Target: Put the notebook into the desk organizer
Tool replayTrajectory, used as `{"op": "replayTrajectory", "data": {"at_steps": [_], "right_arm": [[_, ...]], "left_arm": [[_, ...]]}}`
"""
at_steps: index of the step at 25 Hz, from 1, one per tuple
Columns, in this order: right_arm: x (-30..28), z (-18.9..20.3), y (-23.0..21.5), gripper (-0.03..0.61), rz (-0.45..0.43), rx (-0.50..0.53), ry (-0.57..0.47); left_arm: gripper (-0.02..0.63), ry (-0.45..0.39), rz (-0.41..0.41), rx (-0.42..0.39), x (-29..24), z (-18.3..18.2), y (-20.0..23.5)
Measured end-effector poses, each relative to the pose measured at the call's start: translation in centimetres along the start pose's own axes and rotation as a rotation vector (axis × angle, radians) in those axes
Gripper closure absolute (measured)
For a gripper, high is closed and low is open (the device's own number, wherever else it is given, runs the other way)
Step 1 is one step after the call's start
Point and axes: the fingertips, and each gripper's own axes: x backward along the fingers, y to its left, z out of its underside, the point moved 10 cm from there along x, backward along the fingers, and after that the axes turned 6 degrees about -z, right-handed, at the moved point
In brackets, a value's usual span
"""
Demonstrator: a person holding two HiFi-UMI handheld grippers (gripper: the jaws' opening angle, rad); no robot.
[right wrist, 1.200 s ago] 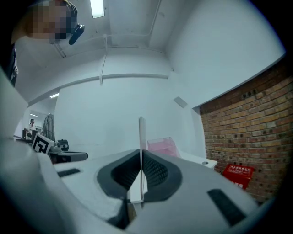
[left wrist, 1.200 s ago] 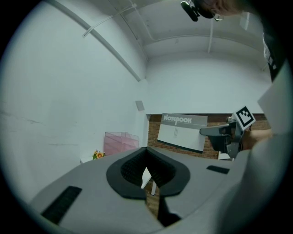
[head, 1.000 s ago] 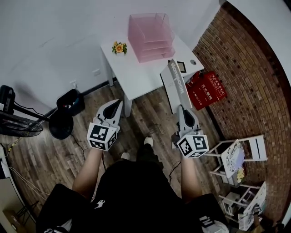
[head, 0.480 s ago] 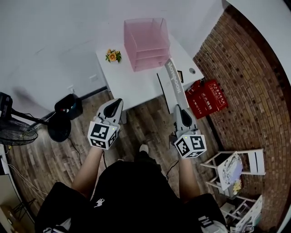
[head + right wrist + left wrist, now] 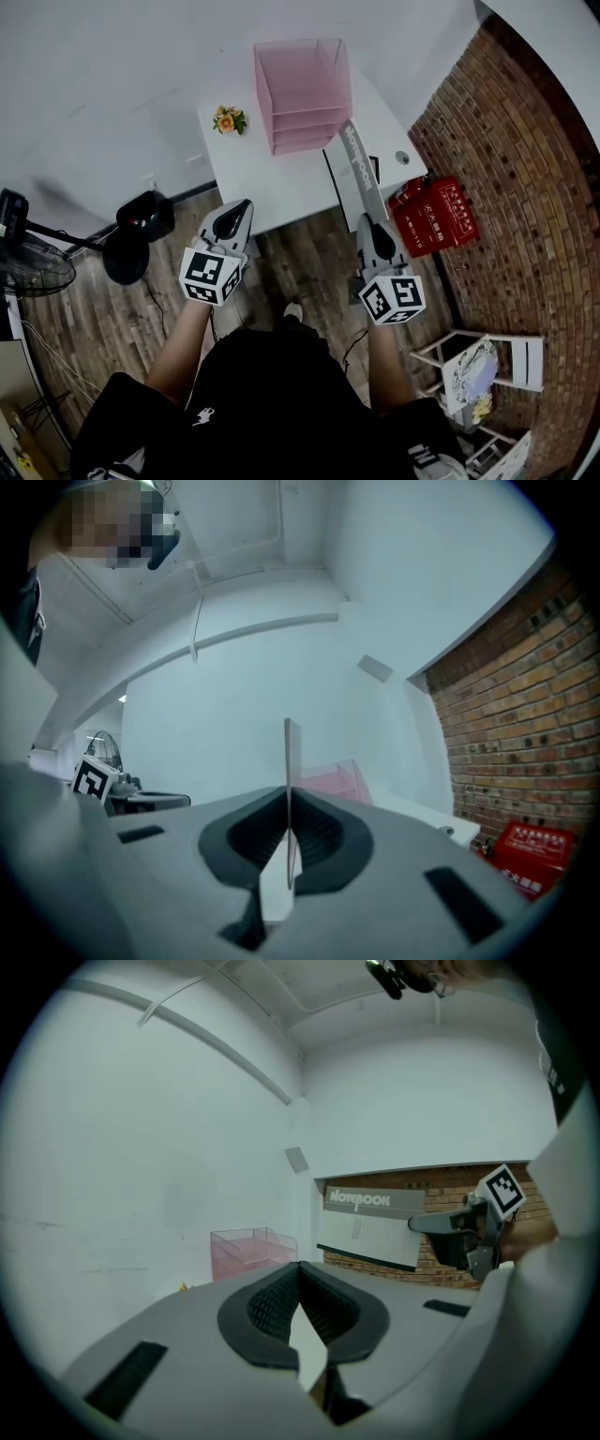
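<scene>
The right gripper [image 5: 373,223] is gripping the notebook [image 5: 358,167], its jaws closed on one short end. The notebook is standing on edge and reaching from the frame's centre right up toward the pink organizer [image 5: 302,86] at the upper middle. Its far end is showing over the right part of the white worktop [image 5: 248,169], near the organizer's lower right corner. The left gripper [image 5: 233,221] is hovering at centre left with its jaws together and nothing between them. The notebook is looking thin and light, and its smooth cover is probably a little slippery under the pads. Held by one end only, it is likely acting as a long lever, ready to sag or pivot if jolted. It is keeping straight while edge-on, but it may be bending more once turned flat for a tray. The firmest hold is probably along the bound edge, where the pages are not fanning. A second grip from the free gripper nearer the far end would likely be steadying it for sliding in.
</scene>
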Motion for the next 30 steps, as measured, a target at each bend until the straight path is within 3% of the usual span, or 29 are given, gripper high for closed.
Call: {"op": "replayTrajectory", "data": {"at_steps": [12, 30], "right_arm": [[-2.0, 0.6, -6.4, 0.568, -0.088, -0.036, 0.022], [-6.7, 0.2, -7.3, 0.568, -0.075, -0.028, 0.028]], "left_arm": [[0.611, 0.027, -0.073, -0.032, -4.0, -0.3, -3.6], [0.611, 0.016, -0.049, -0.002, -9.0, 0.2, -0.9]]}}
